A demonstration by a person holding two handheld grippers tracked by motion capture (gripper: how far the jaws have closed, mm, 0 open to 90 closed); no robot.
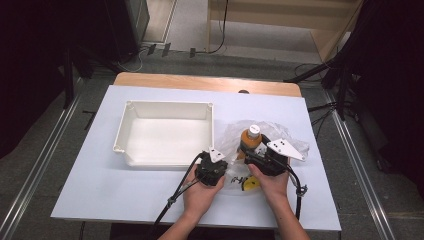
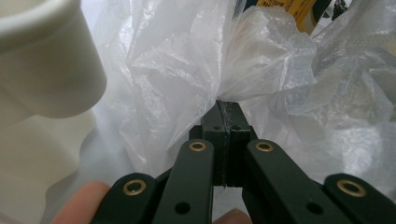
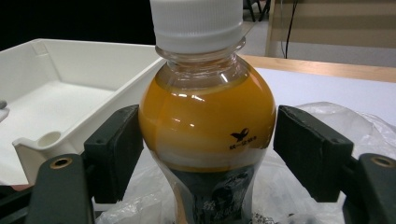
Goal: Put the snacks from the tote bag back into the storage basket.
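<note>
Crinkled clear plastic bag [image 2: 177,79] was pinched in my left gripper [image 2: 227,122], I judged to steady it. My right gripper [image 3: 208,140] stood spread around the orange-drink bottle with white cap [image 3: 205,116], upright in the bag beside the white plastic tray [image 1: 165,131] on the worktop [image 1: 90,180].

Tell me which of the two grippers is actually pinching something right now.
The left gripper: its jaws are closed on a fold of the plastic bag. The right gripper stands open around the orange drink bottle, a gap showing on one side.
</note>
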